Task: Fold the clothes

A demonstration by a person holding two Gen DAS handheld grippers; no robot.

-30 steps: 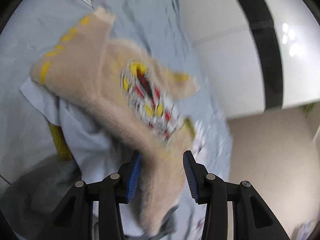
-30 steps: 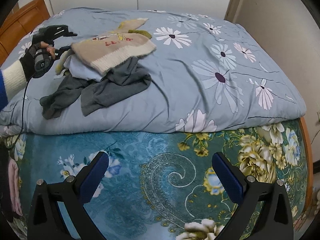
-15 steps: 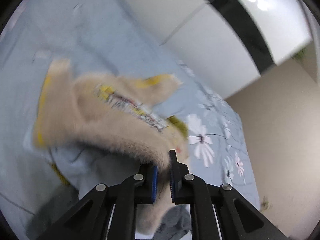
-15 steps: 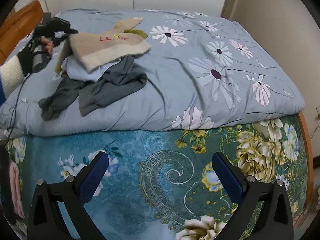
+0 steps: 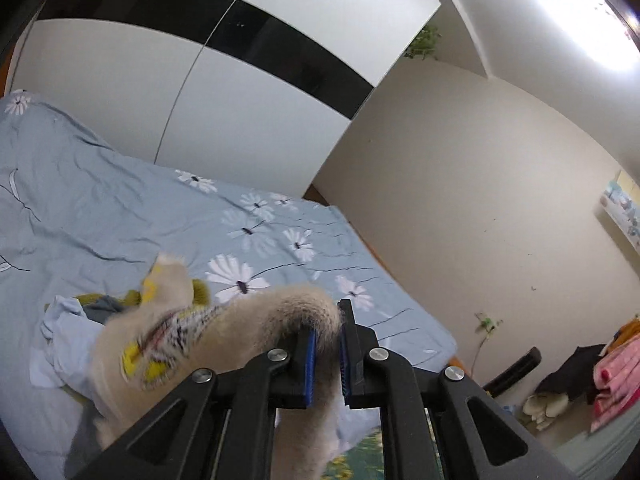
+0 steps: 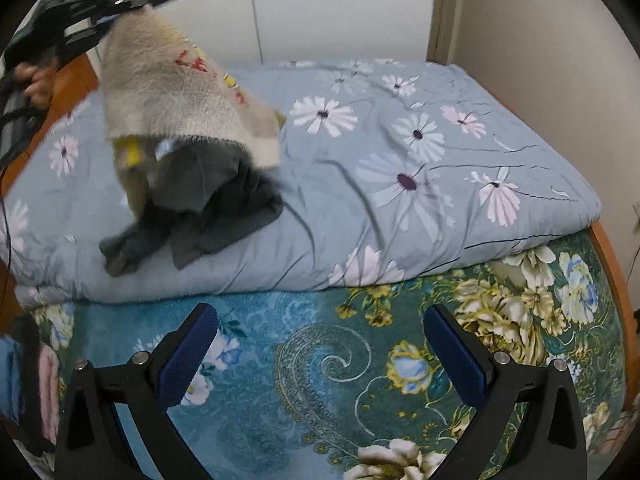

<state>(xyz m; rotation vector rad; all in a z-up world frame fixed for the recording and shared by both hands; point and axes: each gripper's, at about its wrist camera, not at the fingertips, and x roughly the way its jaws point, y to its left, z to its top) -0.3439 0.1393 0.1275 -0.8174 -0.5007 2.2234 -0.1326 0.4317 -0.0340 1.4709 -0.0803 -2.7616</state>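
Right tool (image 6: 320, 354) released, jaws wide, nothing between, low before the bed (image 6: 440, 360) edge. Left tool (image 5: 325, 354) now clenched on a fold of the beige sweater (image 6: 172, 84), open around it a second ago; since hoisted clear off the clothes pile (image 6: 208, 200) — likely pulled free for spreading flat. Sweater fuzzy, yellow trim, red lettering, hanging crumpled above the grey garments on the floral quilt (image 6: 420, 168).

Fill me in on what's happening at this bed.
A person is sorting laundry with two hand-held grippers. The left gripper is shut on a fuzzy beige sweater and holds it above the clothes pile on the blue floral quilt. The right gripper hangs open and empty by the teal bedspread. Nothing is folded yet.
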